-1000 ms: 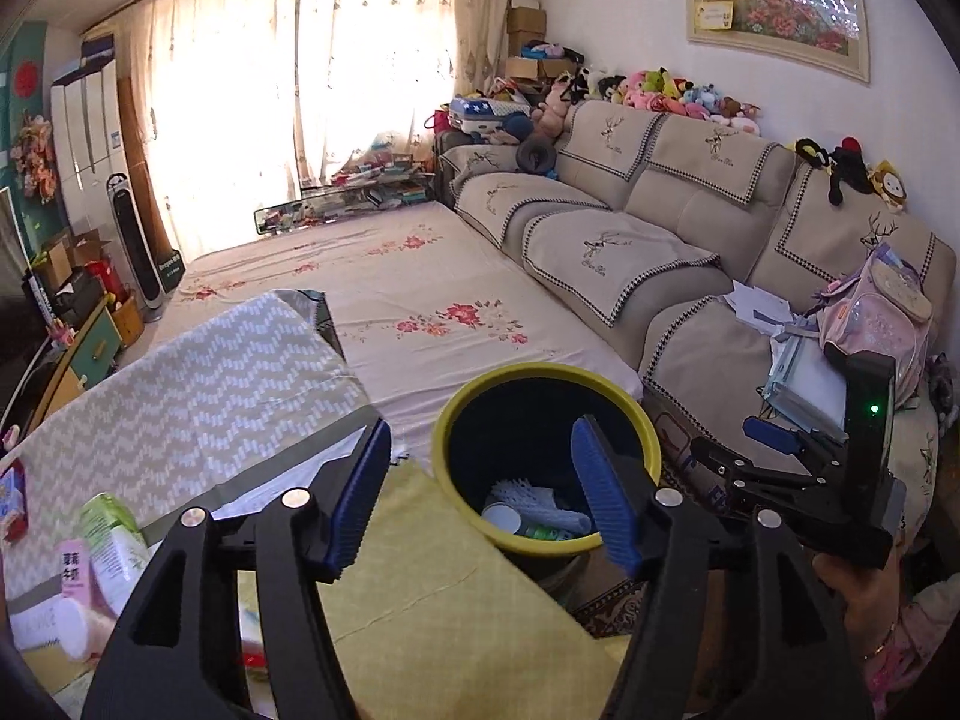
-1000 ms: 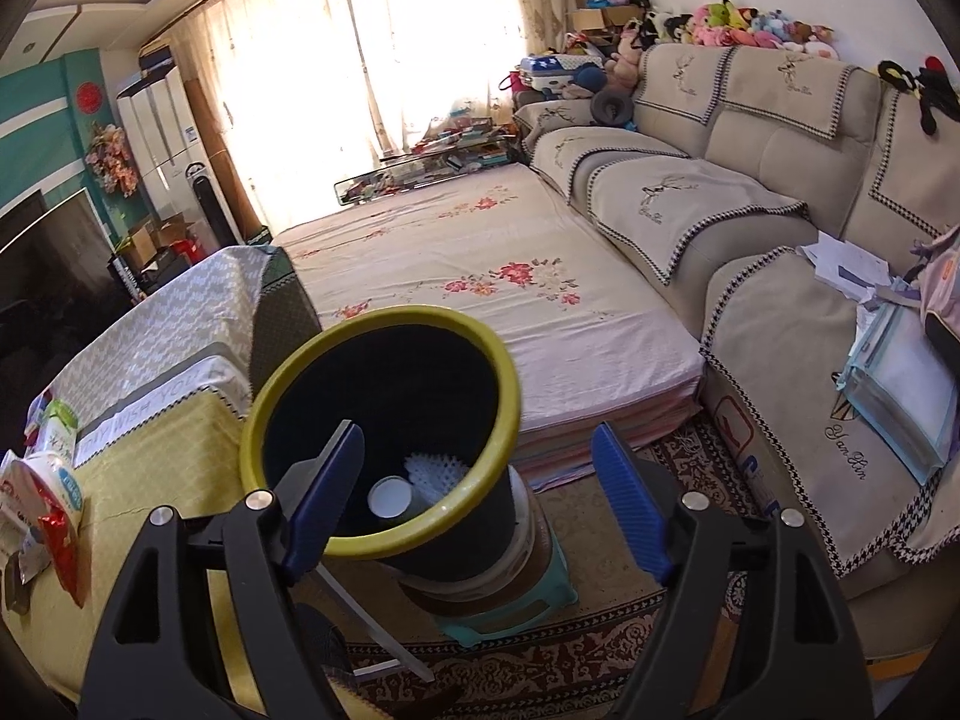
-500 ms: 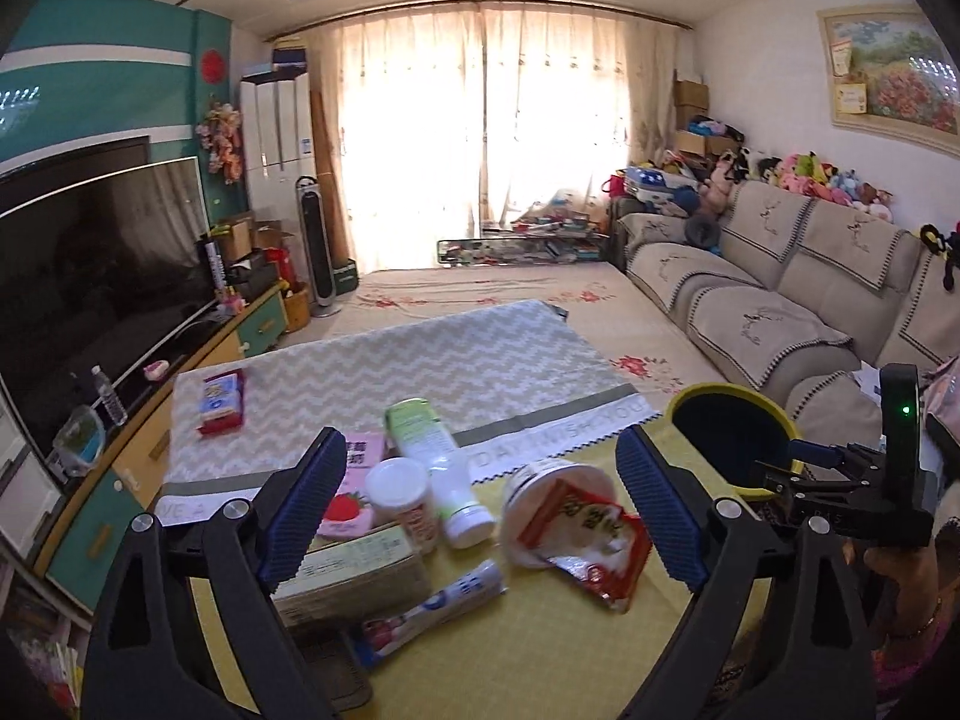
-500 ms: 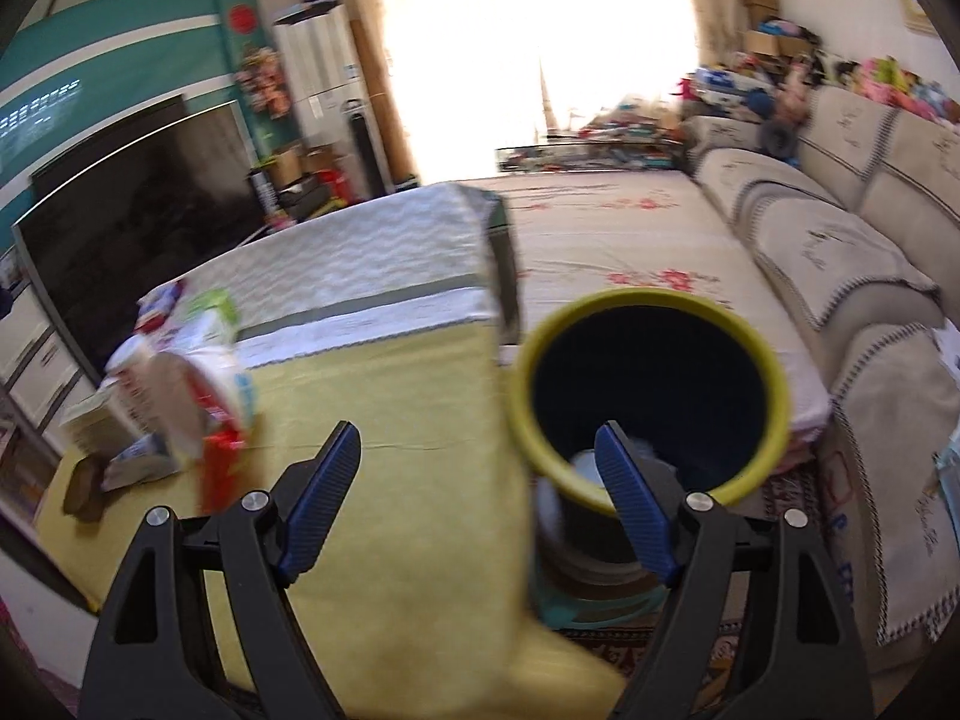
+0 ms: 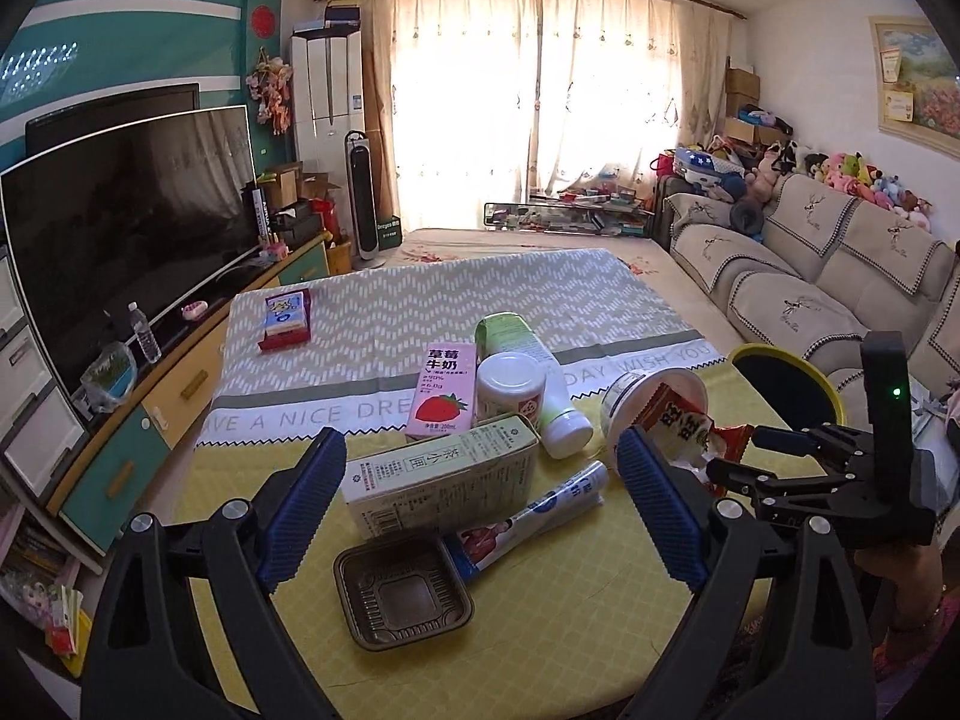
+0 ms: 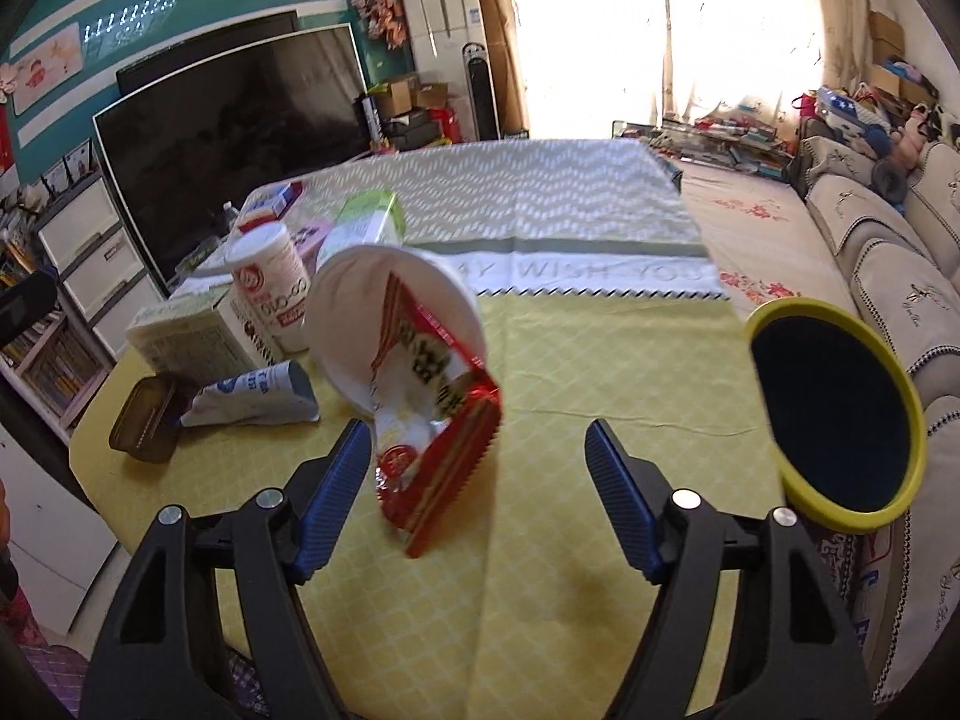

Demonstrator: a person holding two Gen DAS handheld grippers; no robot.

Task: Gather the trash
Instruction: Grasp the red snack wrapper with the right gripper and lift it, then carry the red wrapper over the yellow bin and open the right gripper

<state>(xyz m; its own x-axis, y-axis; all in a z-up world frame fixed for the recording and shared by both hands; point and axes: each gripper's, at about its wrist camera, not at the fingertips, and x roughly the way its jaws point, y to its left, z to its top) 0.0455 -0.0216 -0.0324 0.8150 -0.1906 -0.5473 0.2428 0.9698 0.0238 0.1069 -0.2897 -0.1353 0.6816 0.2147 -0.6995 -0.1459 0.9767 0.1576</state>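
Left wrist view: the left gripper [image 5: 480,507] hangs wide open and empty above the table [image 5: 576,618], its fingers framing a pale tea carton [image 5: 441,480] lying on its side; a brown plastic tray [image 5: 403,594] sits at 6 o'clock of the carton, touching a toothpaste tube [image 5: 534,513] at 4 o'clock, and a strawberry milk carton [image 5: 441,399], white jar [image 5: 510,387] and green-and-white bottle [image 5: 531,384] crowd behind at 12 o'clock. The yellow-rimmed bin [image 5: 786,384] stands off the table edge at 3 o'clock. Right wrist view: the right gripper [image 6: 477,495], likewise wide open and holding nothing, points at a tipped white noodle cup [image 6: 393,324] with a red wrapper [image 6: 438,438] spilling from its mouth, the wrapper just ahead of the left fingertip; the bin is at 3 o'clock. Risk, as a judgement: closing on the wrapper alone may let the cup roll, or the thin foil slip free; on the left, the packed items could be knocked aside.
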